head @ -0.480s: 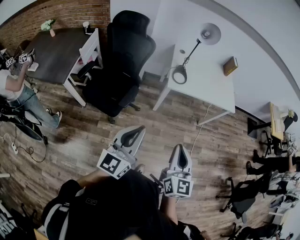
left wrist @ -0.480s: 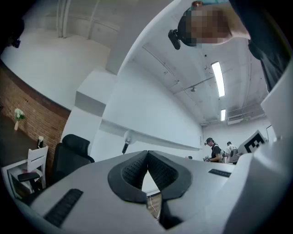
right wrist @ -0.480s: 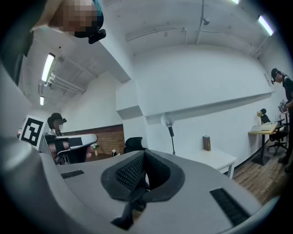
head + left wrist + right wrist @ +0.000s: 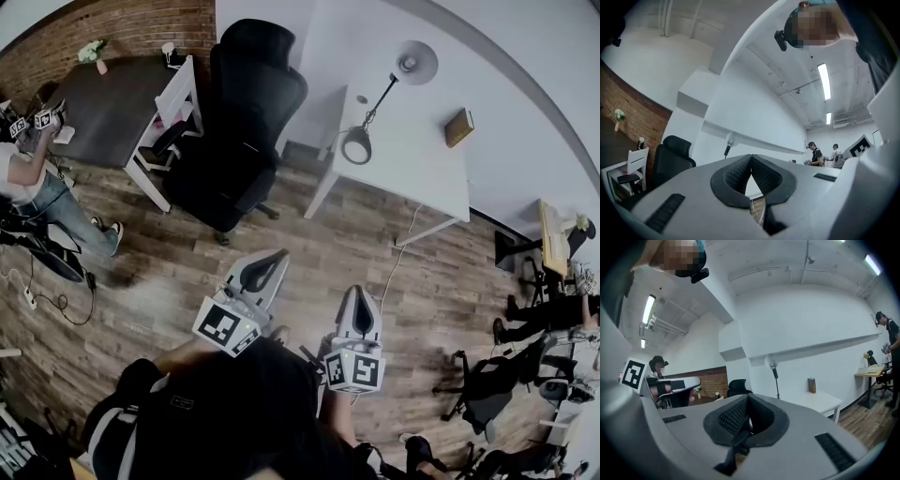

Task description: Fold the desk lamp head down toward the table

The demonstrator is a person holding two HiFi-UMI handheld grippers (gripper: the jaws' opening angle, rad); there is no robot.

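Observation:
The desk lamp (image 4: 384, 94) stands upright on the white table (image 4: 422, 169), its round base (image 4: 357, 147) near the table's left edge and its white head (image 4: 415, 64) raised by the wall. It also shows far off as the lamp (image 4: 772, 366) in the right gripper view and the lamp (image 4: 728, 144) in the left gripper view. My left gripper (image 4: 274, 258) and right gripper (image 4: 360, 298) are both shut and empty, held close to my body over the wood floor, well short of the table.
A black office chair (image 4: 239, 122) stands left of the white table. A small brown book (image 4: 459, 129) stands on the table's right part. A dark desk (image 4: 112, 103) and white chair (image 4: 169, 117) are at the far left, with a person (image 4: 33, 178) nearby. A cable (image 4: 398, 258) trails down.

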